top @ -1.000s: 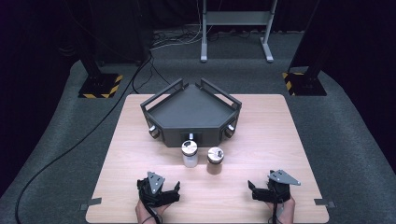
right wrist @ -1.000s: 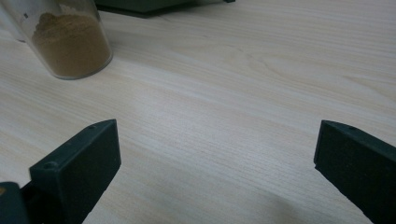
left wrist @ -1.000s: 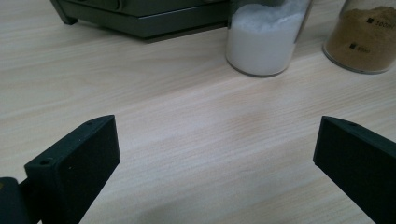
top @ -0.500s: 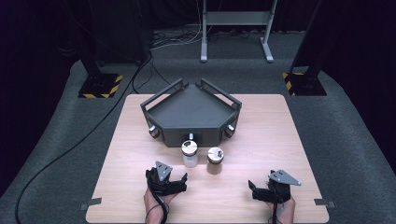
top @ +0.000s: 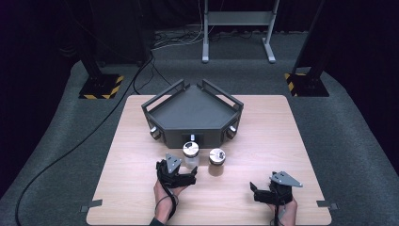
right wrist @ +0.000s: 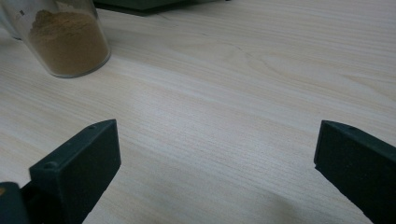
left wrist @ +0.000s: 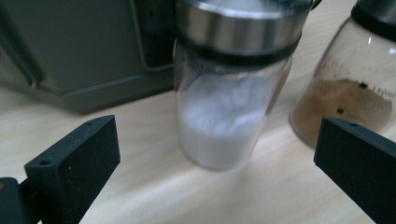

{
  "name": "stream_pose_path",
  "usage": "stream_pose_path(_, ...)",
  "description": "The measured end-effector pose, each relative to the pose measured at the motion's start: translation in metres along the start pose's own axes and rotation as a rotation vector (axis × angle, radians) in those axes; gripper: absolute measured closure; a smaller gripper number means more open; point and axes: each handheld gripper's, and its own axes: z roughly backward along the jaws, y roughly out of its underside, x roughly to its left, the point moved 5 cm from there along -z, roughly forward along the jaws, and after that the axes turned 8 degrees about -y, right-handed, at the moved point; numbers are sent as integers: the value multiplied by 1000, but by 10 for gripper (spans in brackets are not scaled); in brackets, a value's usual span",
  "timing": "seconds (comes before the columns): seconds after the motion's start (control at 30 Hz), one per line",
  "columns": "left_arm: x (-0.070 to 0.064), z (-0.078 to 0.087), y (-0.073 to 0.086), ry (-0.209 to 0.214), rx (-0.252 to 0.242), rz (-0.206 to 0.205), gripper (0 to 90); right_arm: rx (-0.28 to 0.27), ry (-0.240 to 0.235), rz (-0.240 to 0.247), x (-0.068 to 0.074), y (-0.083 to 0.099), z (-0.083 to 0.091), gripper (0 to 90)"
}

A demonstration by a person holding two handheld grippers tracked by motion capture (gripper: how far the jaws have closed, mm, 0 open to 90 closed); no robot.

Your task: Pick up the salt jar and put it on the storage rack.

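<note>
One gripper [top: 181, 175] now nearer white jar [top: 190, 156].

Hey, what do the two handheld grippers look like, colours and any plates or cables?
Both are matte black. The left gripper and right gripper each carry a grey three-cornered plate on top, and a thin black cable trails back from each. Each claw has two blocky black jaws with a small hole near the tip.

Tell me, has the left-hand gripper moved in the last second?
Yes. The left gripper has moved forward, away from the table's near edge, up to the jar of white powder.
</note>
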Motion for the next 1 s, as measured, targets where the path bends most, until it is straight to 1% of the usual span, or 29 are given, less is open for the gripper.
stream_pose_path(0.1, 0, -6, -3, 7, -4, -8, 0, -4, -3, -2, -1, 0, 0, 0)
stream_pose_path(0.13, 0, -8, -3, 10, -9, -4, 0, -6, -4, -4, -1, 1, 0, 0)
stream_pose_path(0.2, 0, -11, -5, 8, -6, -14, 0, -8, -4, -6, -1, 1, 1, 0)
stream_pose_path(0.23, -1, -13, -6, 8, -6, -10, 0, -8, -4, -5, -1, 1, 1, 0)
stream_pose_path(0.3, -1, -15, -7, 3, -8, -18, 0, -8, -3, -3, -1, 1, 1, 0)
stream_pose_path(0.43, -2, -21, -9, 1, -20, -19, 0, -7, -5, -4, -1, 1, 1, 0)
stream_pose_path(0.57, -2, -26, -13, -7, -10, -26, 0, -9, -4, -3, -1, 1, 1, 0)
stream_pose_path(0.63, -1, -28, -13, -4, -15, -28, 0, -10, -5, -4, -1, 1, 1, 0)
stream_pose_path(0.7, 1, -30, -13, 20, -14, -30, 0, -10, -5, -4, -1, 1, 1, 0)
stream_pose_path(0.8, 1, -33, -13, 24, -12, -35, 0, -8, -7, -3, -1, 1, 1, 0)
stream_pose_path(1.0, -1, -37, -15, 16, -5, -33, 0, -8, -8, -2, -1, 1, 1, 0)
